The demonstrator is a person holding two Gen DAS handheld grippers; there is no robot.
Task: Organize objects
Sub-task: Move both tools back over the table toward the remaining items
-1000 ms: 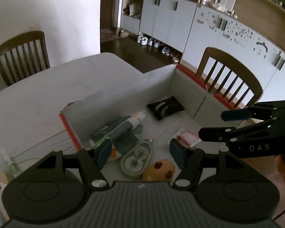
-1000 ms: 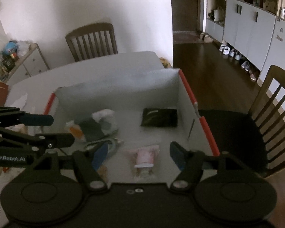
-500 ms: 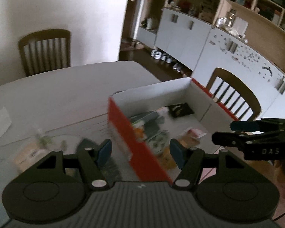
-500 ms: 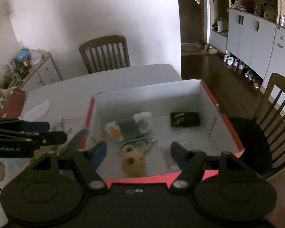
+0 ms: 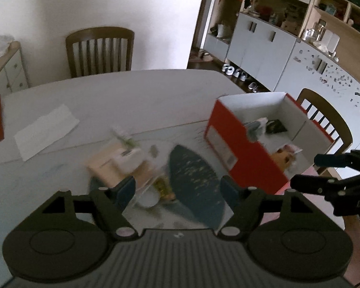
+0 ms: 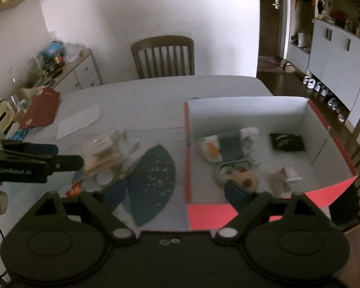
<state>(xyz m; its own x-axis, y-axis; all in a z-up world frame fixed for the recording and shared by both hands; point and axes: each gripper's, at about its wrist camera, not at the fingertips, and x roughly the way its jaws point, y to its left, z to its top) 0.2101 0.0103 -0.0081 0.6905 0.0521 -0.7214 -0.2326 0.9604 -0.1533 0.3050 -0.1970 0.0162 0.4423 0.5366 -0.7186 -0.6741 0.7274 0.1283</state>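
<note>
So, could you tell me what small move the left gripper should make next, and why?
Probably lower the left gripper onto the dark blue fan-shaped sheet with gold flecks. Its jaws have just been opening and hold nothing, the sheet lies right below them on the white table, and the red cardboard box with white inside stands close by to receive it.

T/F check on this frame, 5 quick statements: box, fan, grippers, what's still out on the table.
1. The red cardboard box with white inside already holds several items. True.
2. The dark blue folding fan with gold flecks lies inside the box. False: it lies spread on the white table, left of the box.
3. The left gripper holds the fan. False: its jaws are open and empty.
4. The right gripper is open with nothing between its pads. True.
5. A flat black packet lies in the box near its far right corner. True.
</note>
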